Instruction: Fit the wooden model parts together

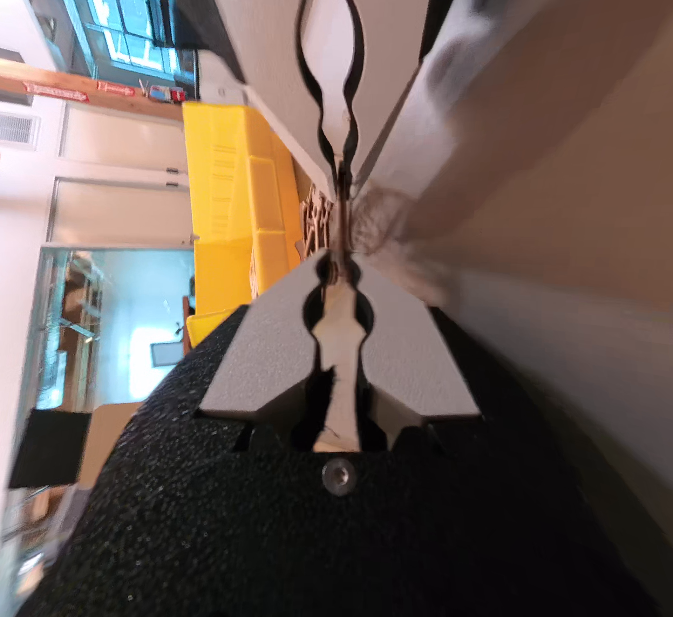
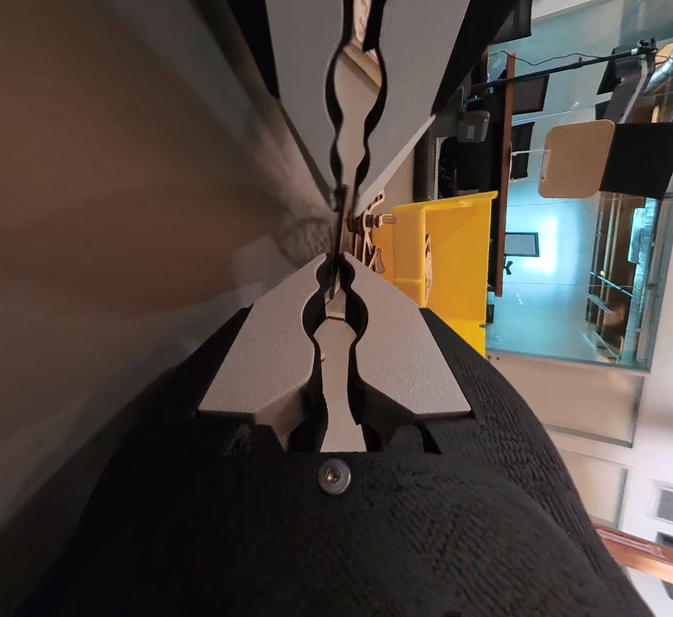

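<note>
Both views are turned on their side. My left gripper (image 1: 338,262) is shut on a thin wooden part (image 1: 342,221) seen edge-on. My right gripper (image 1: 342,168) comes in from the opposite side, tip to tip, and pinches the same thin part. In the right wrist view, my right gripper (image 2: 337,261) is shut on the dark edge of the part (image 2: 339,232), and the left gripper (image 2: 344,188) faces it from the top. A pale laser-cut wooden model piece (image 2: 368,232) with small gears sits just behind the tips; it also shows in the left wrist view (image 1: 315,221).
A yellow plastic bin (image 1: 236,199) stands close behind the wooden pieces, also in the right wrist view (image 2: 448,253). The blurred brown work surface (image 1: 546,162) runs along one side. Windows, shelves and glass partitions lie far behind.
</note>
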Demonstrator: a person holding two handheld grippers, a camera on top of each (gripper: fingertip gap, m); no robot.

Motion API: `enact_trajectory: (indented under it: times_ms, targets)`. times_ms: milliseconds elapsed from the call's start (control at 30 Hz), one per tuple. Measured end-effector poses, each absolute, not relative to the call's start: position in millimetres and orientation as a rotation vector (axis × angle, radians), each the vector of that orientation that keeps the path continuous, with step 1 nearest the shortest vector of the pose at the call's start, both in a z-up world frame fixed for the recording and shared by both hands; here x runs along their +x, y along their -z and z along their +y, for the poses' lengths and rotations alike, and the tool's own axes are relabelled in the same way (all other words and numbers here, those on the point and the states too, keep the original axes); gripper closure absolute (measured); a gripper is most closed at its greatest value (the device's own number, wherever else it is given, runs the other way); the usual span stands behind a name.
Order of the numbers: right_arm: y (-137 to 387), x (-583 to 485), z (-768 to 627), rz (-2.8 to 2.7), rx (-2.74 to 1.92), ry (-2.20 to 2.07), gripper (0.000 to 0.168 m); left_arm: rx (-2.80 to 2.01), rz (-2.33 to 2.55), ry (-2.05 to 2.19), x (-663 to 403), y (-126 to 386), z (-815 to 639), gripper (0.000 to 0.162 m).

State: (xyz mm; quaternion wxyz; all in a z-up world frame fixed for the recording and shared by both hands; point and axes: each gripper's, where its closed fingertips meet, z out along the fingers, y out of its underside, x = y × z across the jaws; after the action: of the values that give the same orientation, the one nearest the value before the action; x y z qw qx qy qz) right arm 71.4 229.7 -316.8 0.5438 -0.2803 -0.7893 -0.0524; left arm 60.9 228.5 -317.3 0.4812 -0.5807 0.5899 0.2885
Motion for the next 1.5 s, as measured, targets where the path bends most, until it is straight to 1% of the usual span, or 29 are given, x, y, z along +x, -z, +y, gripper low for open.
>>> enact_trajectory:
  times_ms: [67, 133, 233, 267, 433, 500, 800, 900, 1100, 1167, 1233, 1367, 1500]
  targets:
    - [317, 73, 231, -1.874, -0.695, 0.105, 0.168, -1.378, 1.359, -0.600, 64, 302, 226, 0.129]
    - [316, 75, 232, -1.871, -0.708, 0.101, 0.168, -1.407, 1.280, -0.466, 60, 295, 227, 0.110]
    - [315, 78, 231, -1.867, -0.723, 0.082, 0.168, -1.530, 1.232, -0.398, 39, 305, 238, 0.098]
    - [315, 80, 230, -1.864, -0.730, 0.074, 0.168, -1.544, 1.245, -0.404, 35, 309, 241, 0.098]
    - [308, 86, 229, -1.824, -0.762, 0.010, 0.168, -1.626, 1.227, -0.316, 24, 319, 255, 0.106]
    - [304, 86, 228, -1.807, -0.770, -0.028, 0.168, -1.629, 1.243, -0.307, 17, 321, 259, 0.114]
    - [297, 88, 223, -1.781, -0.772, -0.092, 0.168, -1.361, 1.499, -0.652, 2, 321, 272, 0.126]
    - [297, 88, 222, -1.785, -0.771, -0.097, 0.168, -1.331, 1.547, -0.698, 2, 326, 280, 0.138]
    - [296, 88, 221, -1.781, -0.772, -0.103, 0.168, -1.310, 1.588, -0.748, 6, 333, 288, 0.155]
    - [296, 88, 220, -1.780, -0.759, -0.094, 0.168, -1.324, 1.528, -0.775, 6, 327, 287, 0.160]
    - [293, 88, 217, -1.770, -0.727, -0.069, 0.168, -1.380, 1.437, -0.790, 4, 320, 282, 0.161]
    - [293, 88, 217, -1.751, -0.668, 0.054, 0.168, -1.518, 1.359, -0.621, 18, 321, 269, 0.162]
    - [292, 88, 216, -1.731, -0.627, 0.144, 0.168, -1.539, 1.360, -0.641, 20, 320, 266, 0.162]
